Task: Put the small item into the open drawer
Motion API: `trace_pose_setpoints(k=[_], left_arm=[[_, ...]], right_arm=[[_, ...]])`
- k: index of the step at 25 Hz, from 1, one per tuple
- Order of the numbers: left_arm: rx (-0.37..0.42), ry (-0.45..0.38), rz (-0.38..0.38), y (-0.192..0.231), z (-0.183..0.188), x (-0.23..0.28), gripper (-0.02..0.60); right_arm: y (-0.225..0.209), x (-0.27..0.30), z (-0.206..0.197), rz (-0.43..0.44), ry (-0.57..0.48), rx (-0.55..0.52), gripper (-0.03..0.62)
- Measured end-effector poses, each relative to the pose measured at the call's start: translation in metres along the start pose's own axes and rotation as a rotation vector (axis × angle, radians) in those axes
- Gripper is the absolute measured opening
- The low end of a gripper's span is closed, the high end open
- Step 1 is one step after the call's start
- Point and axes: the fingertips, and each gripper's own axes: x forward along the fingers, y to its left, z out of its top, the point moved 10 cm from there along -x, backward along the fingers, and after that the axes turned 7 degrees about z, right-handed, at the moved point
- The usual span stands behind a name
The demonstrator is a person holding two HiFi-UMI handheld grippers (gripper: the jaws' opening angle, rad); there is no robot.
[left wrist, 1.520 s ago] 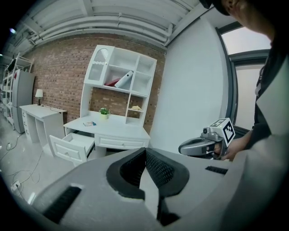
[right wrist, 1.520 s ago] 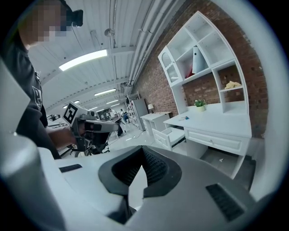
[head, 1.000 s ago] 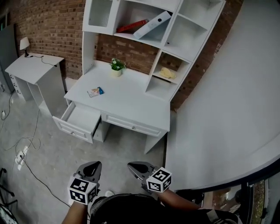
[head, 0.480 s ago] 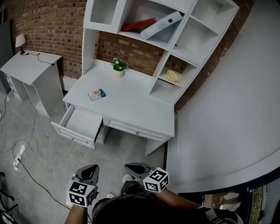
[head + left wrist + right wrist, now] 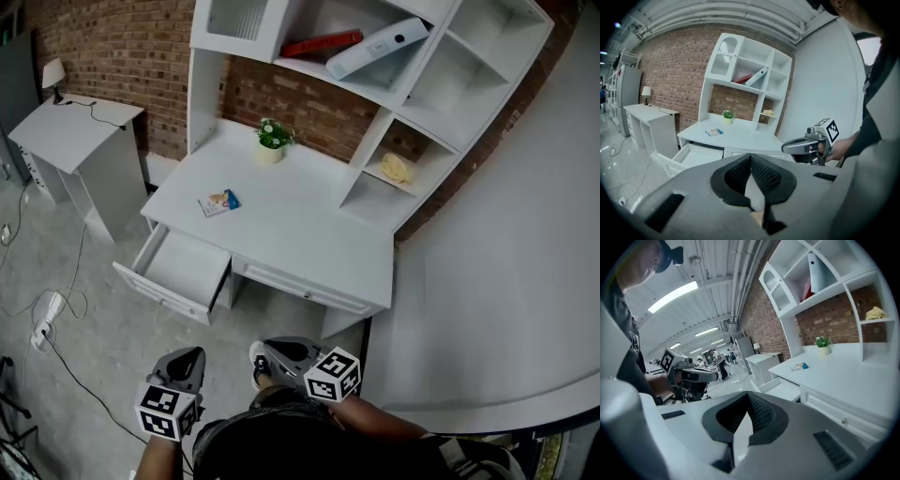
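Head view gave me the layout: the small item [image 5: 218, 202], a flat packet with a blue end, lay on the white bench [image 5: 300, 234], on its left half and set back from the front edge, just behind the open drawer [image 5: 185, 270] that stuck out below that edge. Its long axis ran roughly along the bench front, slightly skewed, blue end to the right. Both tools hung low over the floor [image 5: 112, 328], well apart from the bench, so the item lay forward of them and out of reach. The left tool [image 5: 188, 357] sat nearly in line with the drawer and the item; the right tool [image 5: 272, 350] was off to the right of that line. I judged the left the nearer one, though not by much.

Left gripper view showed that tool's jaws clenched tip to tip with nothing between them, the item far off beyond the drawer. Right gripper view showed the same: jaws pressed together, empty. Neither tool touched the item, so I took the task as not begun. I reckoned the coming move meant closing the distance, opening a tool and coming down across the packet's short side, since it lay flat and looked thin
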Motion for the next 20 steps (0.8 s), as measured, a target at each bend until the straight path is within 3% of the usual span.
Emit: trace_pose_setpoints(k=[12,20], left_arm=[[-0.013,0.005,0.111,0.035,0.08,0.123,0.017],[-0.038,0.02,0.221,0.063,0.106,0.191,0.018]], right_arm=[[-0.149,0.042,0.081,0.106,0.029,-0.066,0.005],[-0.235,0.072,0.117,0.179,0.097,-0.151,0.005]])
